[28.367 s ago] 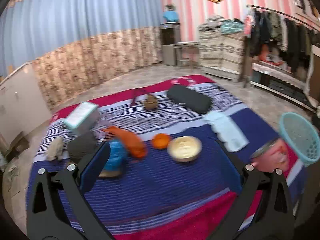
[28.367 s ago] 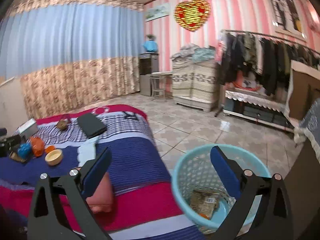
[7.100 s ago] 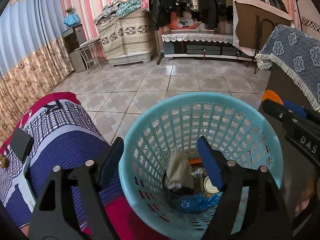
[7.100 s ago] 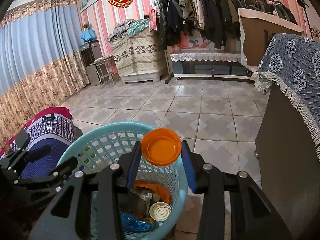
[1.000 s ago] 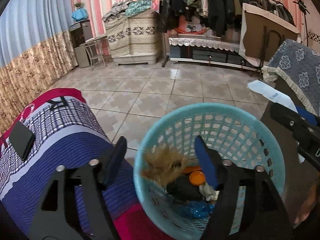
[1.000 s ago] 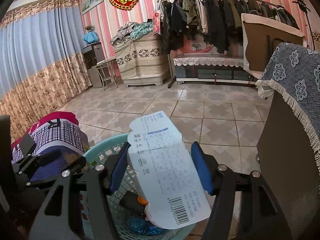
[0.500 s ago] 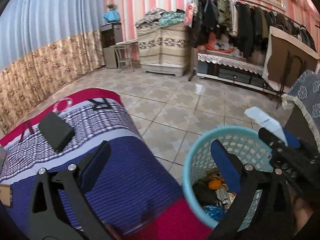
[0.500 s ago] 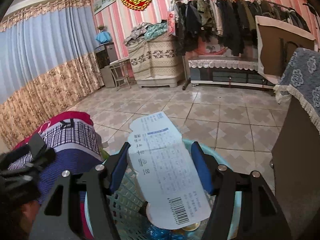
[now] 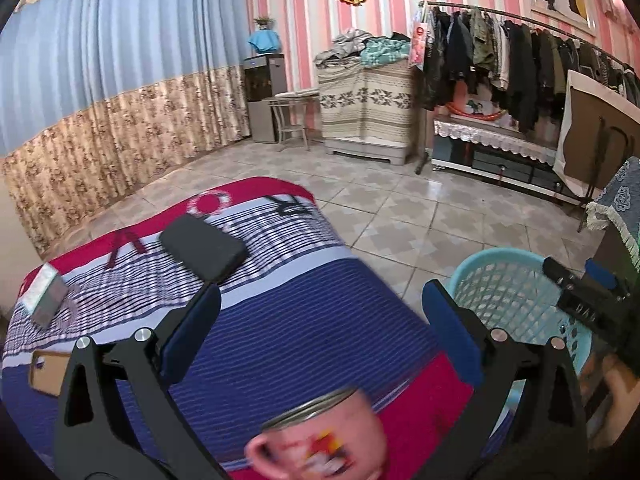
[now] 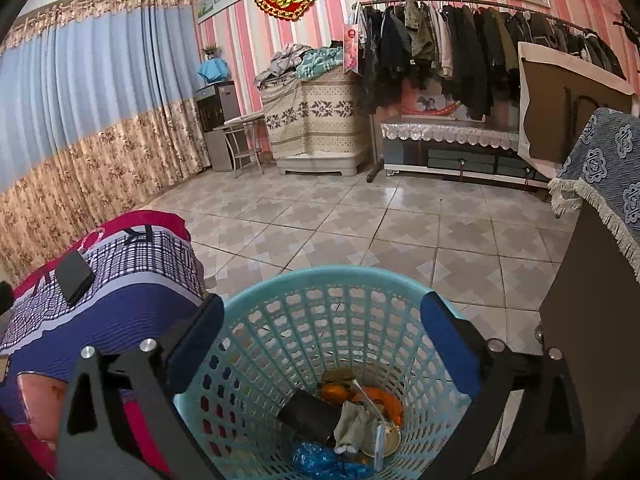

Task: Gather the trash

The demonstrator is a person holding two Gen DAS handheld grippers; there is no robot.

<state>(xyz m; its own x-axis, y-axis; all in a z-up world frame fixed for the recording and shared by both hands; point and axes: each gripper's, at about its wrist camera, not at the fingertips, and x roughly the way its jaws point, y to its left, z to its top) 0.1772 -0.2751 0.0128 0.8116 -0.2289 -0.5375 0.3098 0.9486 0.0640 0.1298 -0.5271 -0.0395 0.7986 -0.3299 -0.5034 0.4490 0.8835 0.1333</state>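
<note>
Right hand-held gripper (image 10: pixel 320 344) just opened wide, empty, paper slip gone, above basket (image 10: pixel 280 292); left hand-held gripper (image 9: pixel 320 336) wide, empty, back over bed (image 9: pixel 304 320).

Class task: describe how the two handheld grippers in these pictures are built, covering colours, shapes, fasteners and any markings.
Both the left gripper and the right gripper have matte black angular frames with triangular cut-outs, silver round screw heads near the finger bases, and two flat fingers faced with blue pads. In the left wrist view, the right gripper's black body bears white lettering, too blurred to read. No cables show.
</note>
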